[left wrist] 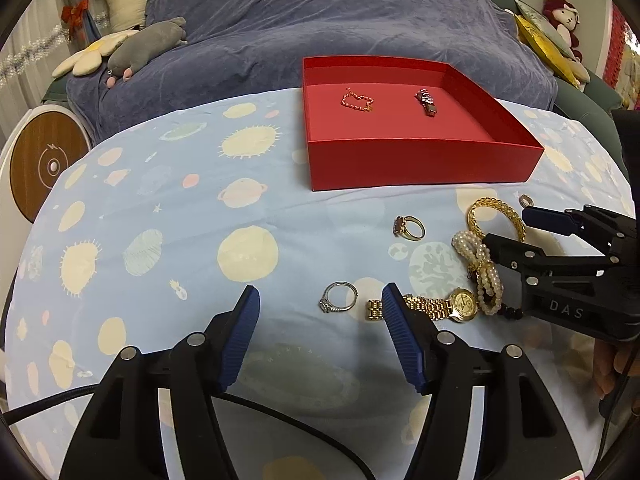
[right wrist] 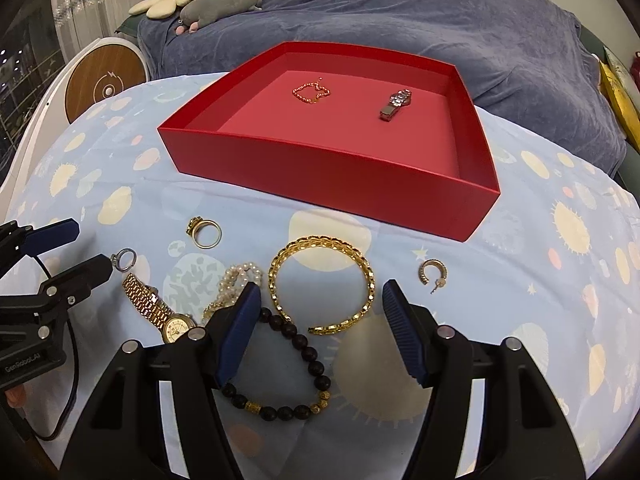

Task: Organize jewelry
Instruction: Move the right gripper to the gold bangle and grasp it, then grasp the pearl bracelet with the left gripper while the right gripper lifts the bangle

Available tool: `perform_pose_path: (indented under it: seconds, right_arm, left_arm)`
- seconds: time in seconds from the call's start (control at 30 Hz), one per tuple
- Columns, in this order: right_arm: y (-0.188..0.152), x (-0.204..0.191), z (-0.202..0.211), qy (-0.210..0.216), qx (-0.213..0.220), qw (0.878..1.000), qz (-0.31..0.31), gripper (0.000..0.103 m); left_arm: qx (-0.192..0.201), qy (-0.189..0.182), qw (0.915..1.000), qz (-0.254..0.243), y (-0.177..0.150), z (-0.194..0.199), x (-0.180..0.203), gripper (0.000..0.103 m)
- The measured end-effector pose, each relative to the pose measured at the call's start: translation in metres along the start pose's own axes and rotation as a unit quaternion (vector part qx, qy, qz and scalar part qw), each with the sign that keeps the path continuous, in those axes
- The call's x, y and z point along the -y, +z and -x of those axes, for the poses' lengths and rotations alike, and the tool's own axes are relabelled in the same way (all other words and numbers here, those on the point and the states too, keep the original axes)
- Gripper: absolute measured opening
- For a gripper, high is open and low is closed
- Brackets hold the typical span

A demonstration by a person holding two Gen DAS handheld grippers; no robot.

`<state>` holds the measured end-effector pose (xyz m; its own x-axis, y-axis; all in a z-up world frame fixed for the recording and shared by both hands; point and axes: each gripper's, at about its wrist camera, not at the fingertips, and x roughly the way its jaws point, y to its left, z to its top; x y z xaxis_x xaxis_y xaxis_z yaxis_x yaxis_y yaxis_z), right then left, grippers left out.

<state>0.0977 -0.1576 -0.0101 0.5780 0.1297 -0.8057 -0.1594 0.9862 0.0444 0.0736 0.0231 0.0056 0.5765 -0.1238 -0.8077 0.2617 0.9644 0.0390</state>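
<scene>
- Right wrist view: right tongs (right wrist: 320,300) wide, empty, above gold bangle (right wrist: 322,280), near side of red box (right wrist: 320,172).
- Left tongs (left wrist: 320,308) wide, empty, over silver ring (left wrist: 339,302).
- Advice: lower squarely, close gently.

a red box (right wrist: 320,168) sits mid-frame on a pale blue cloth (right wrist: 540,208) printed with cream suns and planets; lower centre lie a gold bracelet (right wrist: 320,280) and dark beads (right wrist: 296,360); a navy blanket (right wrist: 400,12) fills the top.

Even indoor light, soft shadows, strong fisheye bending; corners perhaps vignetted.
</scene>
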Motion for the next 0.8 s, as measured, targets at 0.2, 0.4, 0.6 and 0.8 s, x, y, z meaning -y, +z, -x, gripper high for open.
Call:
perform_pose_path:
  seconds: [0.2, 0.4, 0.6, 0.8]
  right_arm:
    - [-0.001, -0.003, -0.003, 0.003, 0.0, 1.0, 0.006, 0.054]
    - [0.0, 0.001, 0.007, -0.001, 0.013, 1.0, 0.005, 0.053]
    - [0.002, 0.015, 0.033, -0.006, 0.036, 0.999, -0.01, 0.053]
    - [-0.006, 0.044, 0.051, -0.02, 0.031, 0.998, -0.047, 0.053]
  left_arm:
    - [-0.001, -0.012, 0.9999, -0.002, -0.003, 0.002, 0.001, 0.062]
    - [0.0, -0.023, 0.9997, -0.001, -0.002, 0.003, 0.005, 0.061]
    - [-0.001, -0.054, 0.9985, -0.01, 0.001, 0.005, 0.026, 0.063]
    - [0.0, -0.084, 0.9963, -0.019, 0.01, 0.003, 0.058, 0.065]
